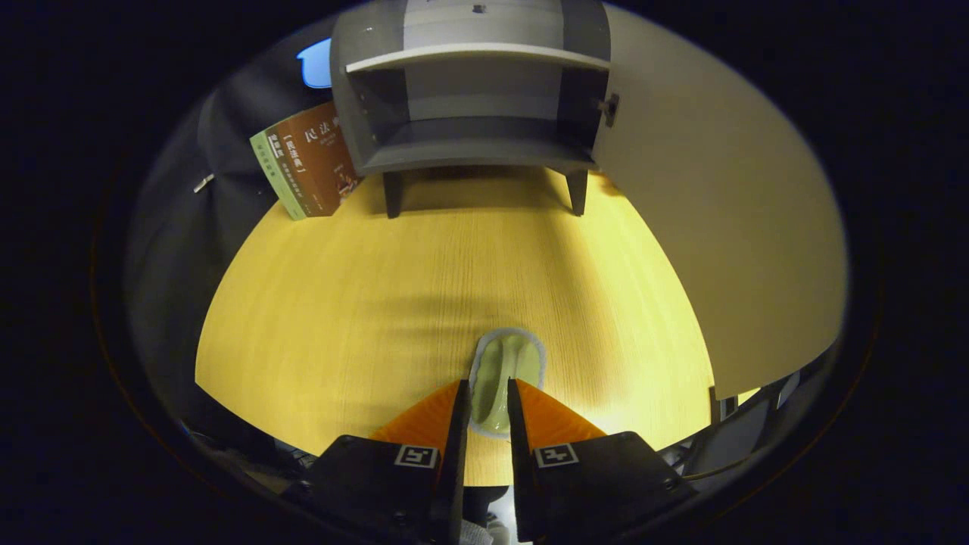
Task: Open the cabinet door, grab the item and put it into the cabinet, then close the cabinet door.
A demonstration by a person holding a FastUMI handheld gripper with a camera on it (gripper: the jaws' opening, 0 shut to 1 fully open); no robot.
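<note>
The gripper [484,393] sits nearest, its two fingers drawn narrow around a pale green sealed pouch [506,371]; both fingers press its sides, so it is held between them, its far end reaching just past the tips. The pouch is soft and oblong, with a lighter grey-white rim around a glossy green middle; it lies low over the yellow wooden table [341,303]. Beyond the pouch the tabletop runs bare all the way to the grey cabinet [469,91], which stands on short legs at the table's far edge; its front is open, showing one shelf and a lower compartment. The cabinet door [719,212] swings out wide on the cabinet's right side, a broad pale panel reaching back toward the gripper. Left of the cabinet a brown and green book [306,163] leans tilted, just beside its leg.
</note>
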